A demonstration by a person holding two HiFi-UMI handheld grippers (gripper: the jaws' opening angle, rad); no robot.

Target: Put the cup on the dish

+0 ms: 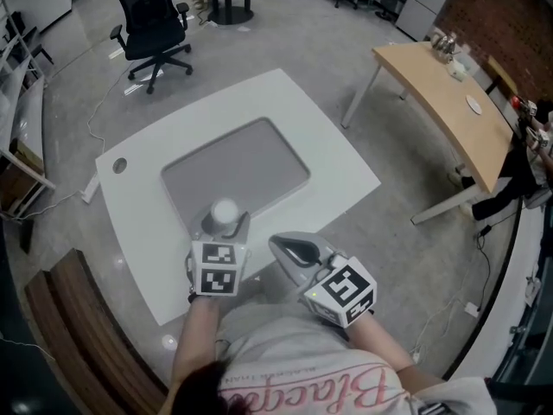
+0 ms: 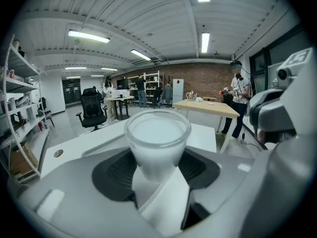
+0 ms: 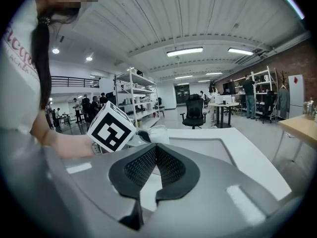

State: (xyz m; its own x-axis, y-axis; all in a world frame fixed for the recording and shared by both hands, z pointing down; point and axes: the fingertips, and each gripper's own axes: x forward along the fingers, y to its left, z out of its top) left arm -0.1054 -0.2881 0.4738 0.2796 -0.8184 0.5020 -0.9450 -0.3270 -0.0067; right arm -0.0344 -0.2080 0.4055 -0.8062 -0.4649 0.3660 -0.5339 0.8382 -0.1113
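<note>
A white frosted cup [image 1: 224, 213] stands upright between the jaws of my left gripper [image 1: 226, 224], over the near edge of the grey mat [image 1: 251, 167] on the white table [image 1: 337, 158]. In the left gripper view the black pads press on both sides of the cup [image 2: 157, 139], whose mouth faces up. My right gripper [image 1: 294, 252] hovers just right of it, over the table's near edge, its jaws closed together with nothing between them [image 3: 155, 150]. The right gripper view shows the cup [image 3: 157, 134] beyond the left gripper's marker cube [image 3: 113, 127]. No dish shows in any view.
A black office chair [image 1: 154, 24] stands on the floor beyond the table. A wooden desk [image 1: 449, 93] with small items is at the right. A brown bench [image 1: 78, 335] runs along the left. A person [image 2: 238, 100] stands by the desk.
</note>
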